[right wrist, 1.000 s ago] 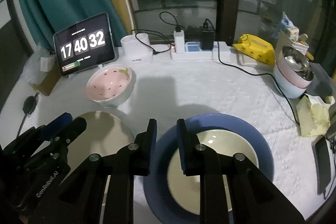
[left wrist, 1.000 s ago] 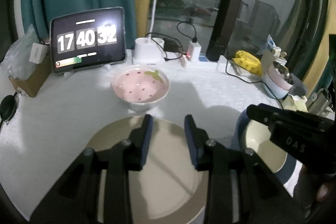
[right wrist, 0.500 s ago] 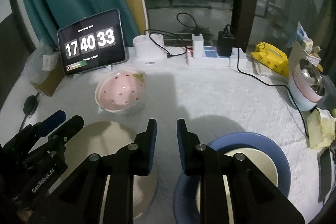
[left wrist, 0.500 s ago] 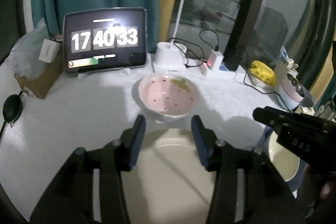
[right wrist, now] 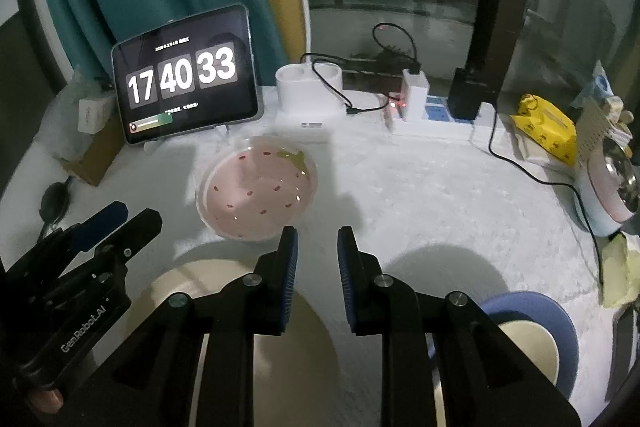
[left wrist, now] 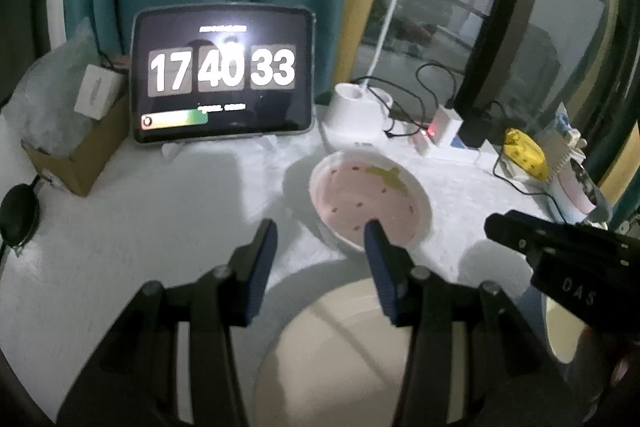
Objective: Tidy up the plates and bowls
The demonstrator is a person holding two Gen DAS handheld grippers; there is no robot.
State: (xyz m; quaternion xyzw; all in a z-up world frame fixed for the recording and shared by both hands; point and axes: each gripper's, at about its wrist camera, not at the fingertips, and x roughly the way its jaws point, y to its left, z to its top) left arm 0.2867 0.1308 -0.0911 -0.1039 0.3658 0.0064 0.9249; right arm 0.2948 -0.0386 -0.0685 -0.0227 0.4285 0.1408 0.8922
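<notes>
- Pink strawberry bowl (left wrist: 370,203) sits on the white desk (left wrist: 160,211), just ahead of both tongs; in the left view its near rim lies behind the right-hand finger of the left tongs (left wrist: 320,243), in the right view it is just beyond and to the left of the right tongs (right wrist: 317,251).
- Cream plate (right wrist: 280,327) lies under and behind both tongs; the blue-rimmed plate (right wrist: 560,323) is low to the right of the right tongs.
- We judge the step to be the approach to the bowl, nothing lifted yet.
- Left tongs stand part open and empty; they have just been opening. Right tongs show a narrow gap, holding nothing.
- Next we would need one finger inside the bowl's wall and one outside, then a close on the rim.
- Against a second ago, both views have advanced: the bowl is nearer, the plates have slid down toward the lower edge, and the clock (left wrist: 222,75) has gone from 32 to 33.
</notes>
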